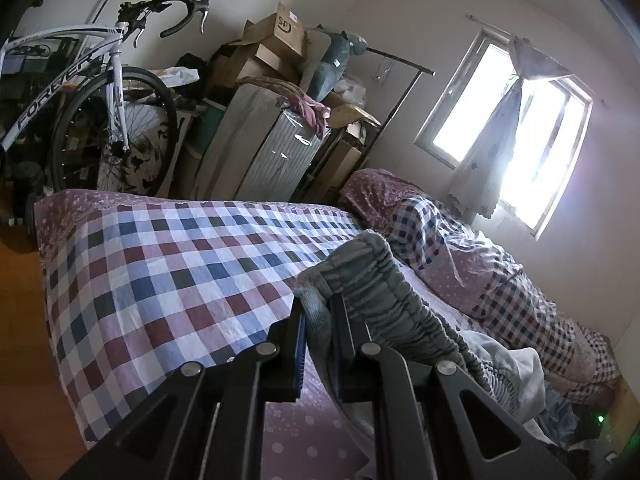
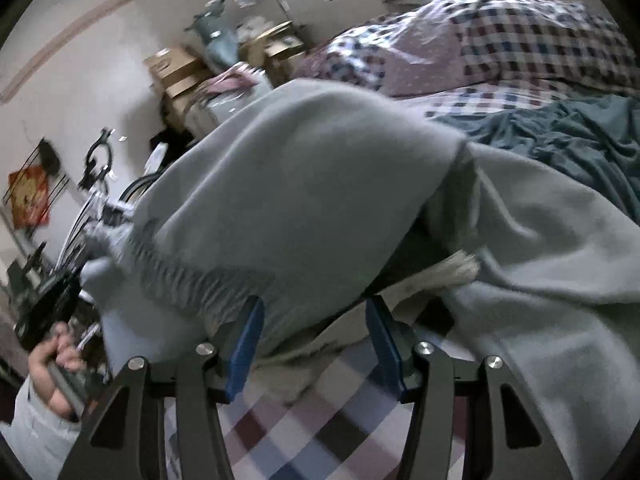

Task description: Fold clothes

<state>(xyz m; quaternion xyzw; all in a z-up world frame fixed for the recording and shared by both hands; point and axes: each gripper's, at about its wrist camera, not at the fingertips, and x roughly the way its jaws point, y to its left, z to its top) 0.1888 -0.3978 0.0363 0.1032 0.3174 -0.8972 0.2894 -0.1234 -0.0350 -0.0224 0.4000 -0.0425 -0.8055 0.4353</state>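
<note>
Pinching the gathered elastic waistband of a grey garment (image 1: 372, 280), the left gripper (image 1: 318, 312) has its fingers (image 1: 298, 344) nearly together with a fold of cloth between the blue pads, at lower centre of the left wrist view. From that grip the waistband runs up and then down toward the lower right of the frame, so the long axis of the held edge leads away to the right of the fingers.

In the right wrist view the same grey cloth fills the middle of the frame as a soft bulge, lifted off the bed, with more of it draped toward the lower right. The right gripper (image 2: 316, 332) has its fingers (image 2: 244, 348) spread wide, and cloth hangs just above and between them without being clamped. At far left of that frame a hand (image 2: 56, 356) holds the other gripper's handle beside the ribbed band. I judge the left gripper to be the one carrying the garment, and the right the nearer one to the loose body of cloth.

Underneath lies a bed with a checked sheet (image 1: 168, 264); a crumpled teal cloth (image 2: 572, 148) rests on it at right, a heaped checked quilt (image 1: 480, 264) beyond. A bicycle (image 1: 92, 92), stacked boxes (image 1: 276, 40) and a bright window (image 1: 512, 136) line the room.
</note>
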